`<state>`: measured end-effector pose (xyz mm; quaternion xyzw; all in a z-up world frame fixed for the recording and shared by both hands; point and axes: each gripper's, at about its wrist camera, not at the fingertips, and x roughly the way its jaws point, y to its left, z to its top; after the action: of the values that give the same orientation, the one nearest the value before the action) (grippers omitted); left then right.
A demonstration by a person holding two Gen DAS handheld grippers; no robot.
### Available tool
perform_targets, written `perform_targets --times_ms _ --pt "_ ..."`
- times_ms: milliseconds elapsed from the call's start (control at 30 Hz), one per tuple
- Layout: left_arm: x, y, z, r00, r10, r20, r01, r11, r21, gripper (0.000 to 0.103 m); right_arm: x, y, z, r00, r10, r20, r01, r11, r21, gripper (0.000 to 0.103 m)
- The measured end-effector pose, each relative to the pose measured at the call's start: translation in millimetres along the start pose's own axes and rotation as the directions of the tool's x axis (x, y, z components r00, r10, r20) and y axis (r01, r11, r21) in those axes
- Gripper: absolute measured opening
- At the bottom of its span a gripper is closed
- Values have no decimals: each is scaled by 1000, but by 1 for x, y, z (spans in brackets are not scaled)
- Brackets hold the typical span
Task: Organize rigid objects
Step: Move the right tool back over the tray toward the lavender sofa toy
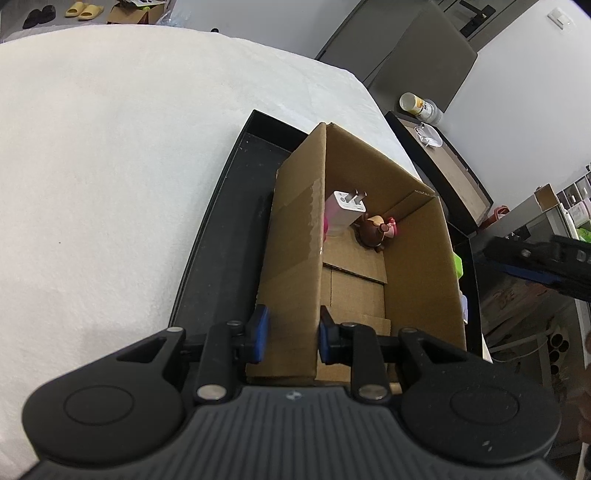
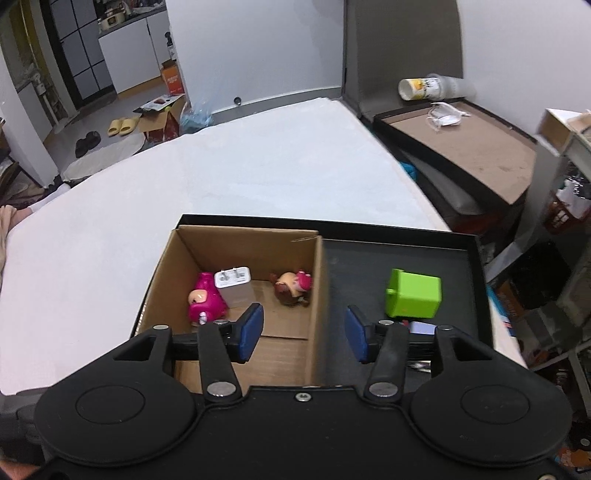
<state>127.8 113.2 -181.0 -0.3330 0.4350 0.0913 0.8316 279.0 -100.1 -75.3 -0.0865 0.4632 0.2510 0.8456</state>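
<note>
- Your left claw [image 1: 291, 328] grips the cardboard box [image 1: 295, 236] by its side wall; the box sits in the black tray [image 2: 406, 254] on the white counter [image 2: 258, 166]
- Your right claw [image 2: 304, 332] hangs part-open and empty above the box wall; charger [image 2: 233, 286] and two figurines lie inside; the green cube [image 2: 413, 299] rests in the tray beside it

A lived-in home interior, seen from a work surface draped in a white cloth [image 2: 258, 162]. Beyond it, yellow slippers [image 2: 123, 126] and dark shoes [image 2: 88, 142] lie on a tiled floor beside an open cardboard carton [image 2: 159, 125]. White cabinets [image 2: 129, 55] and a dark-framed glazed partition [image 2: 79, 48] fill the far room, with a cooking pot [image 2: 110, 20] on top of the counter. To the right, a grey chair [image 2: 402, 48] backs a low side table [image 2: 458, 147] holding a tipped paper cup [image 2: 415, 88] and a face mask [image 2: 445, 114]. Cluttered shelving [image 2: 569, 206] crowds the right edge.
</note>
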Motion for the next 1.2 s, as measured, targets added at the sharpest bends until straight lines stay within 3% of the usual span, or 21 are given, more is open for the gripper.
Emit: perform_targets --times_ms 233,600,900,1033,1200 --pt "-1 0 0 1000 -1 0 1 1000 -8 25 -18 -18 -5 1000 -17 17 16 1000 11 61" --pt "-2 -1 0 1000 5 9 -5 1000 0 25 -30 -52 -21 999 -27 16 26 998 60 62" --pt "-3 -2 0 1000 7 12 -7 1000 -6 25 -24 -85 -34 998 -64 -3 64 993 103 66" --pt "-4 -3 0 1000 13 16 -13 1000 -3 25 -19 -98 -36 998 -54 -14 56 987 150 76" --pt "-5 -3 0 1000 14 20 -14 1000 -8 25 -7 -112 -38 998 -52 -30 57 978 199 77"
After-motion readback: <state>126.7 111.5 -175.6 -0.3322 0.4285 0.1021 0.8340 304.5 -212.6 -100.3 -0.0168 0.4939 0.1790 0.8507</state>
